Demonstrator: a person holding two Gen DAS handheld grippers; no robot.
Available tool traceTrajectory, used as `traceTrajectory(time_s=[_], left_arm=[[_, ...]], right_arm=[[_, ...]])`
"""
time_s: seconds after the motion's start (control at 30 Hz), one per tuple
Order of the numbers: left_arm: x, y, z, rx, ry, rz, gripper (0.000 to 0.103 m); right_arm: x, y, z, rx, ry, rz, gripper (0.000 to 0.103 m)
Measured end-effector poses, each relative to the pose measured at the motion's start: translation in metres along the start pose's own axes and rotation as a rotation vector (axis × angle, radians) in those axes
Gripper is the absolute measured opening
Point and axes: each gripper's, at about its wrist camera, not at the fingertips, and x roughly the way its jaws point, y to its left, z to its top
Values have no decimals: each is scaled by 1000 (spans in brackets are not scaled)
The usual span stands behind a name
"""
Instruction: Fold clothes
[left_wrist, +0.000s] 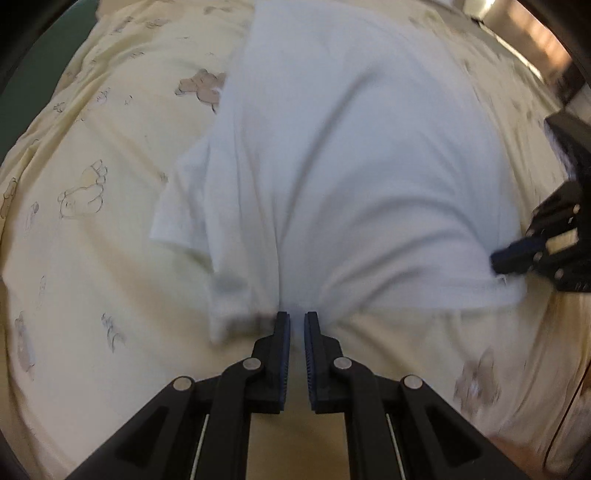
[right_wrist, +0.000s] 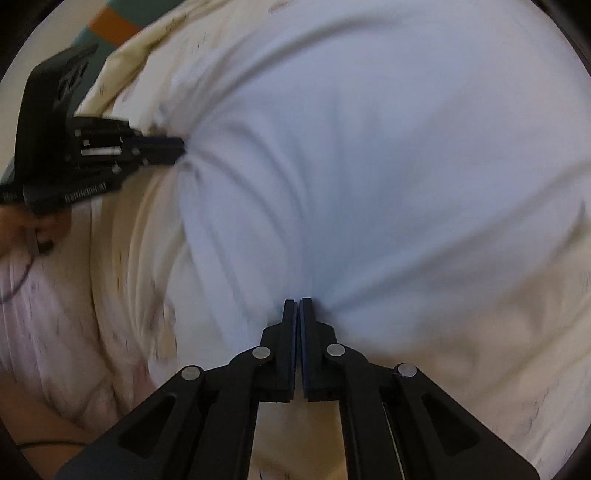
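A white T-shirt (left_wrist: 351, 155) lies spread on a cream bedsheet (left_wrist: 92, 258) printed with bears. One short sleeve (left_wrist: 177, 218) sticks out to the left. My left gripper (left_wrist: 297, 317) is at the shirt's near edge, shut on the cloth, and creases fan out from its tips. My right gripper (left_wrist: 495, 260) pinches the same edge farther right. In the right wrist view the shirt (right_wrist: 369, 147) fills the frame. The right gripper (right_wrist: 298, 301) is shut on it there, with folds running into its tips. The left gripper (right_wrist: 181, 147) grips the cloth at the left.
The bed's edge runs along the top right, with wooden furniture (left_wrist: 535, 40) beyond it. A dark green surface (left_wrist: 44, 55) shows at the upper left. A person's hand (right_wrist: 18, 229) holds the left gripper's handle, and a thin cable (right_wrist: 18, 280) hangs below it.
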Motion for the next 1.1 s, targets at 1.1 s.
traceTrajectory(time_s=[1.1], left_arm=[[-34, -93, 130, 206, -394, -90, 2]], right_arm=[[-74, -58, 24, 209, -369, -98, 5]])
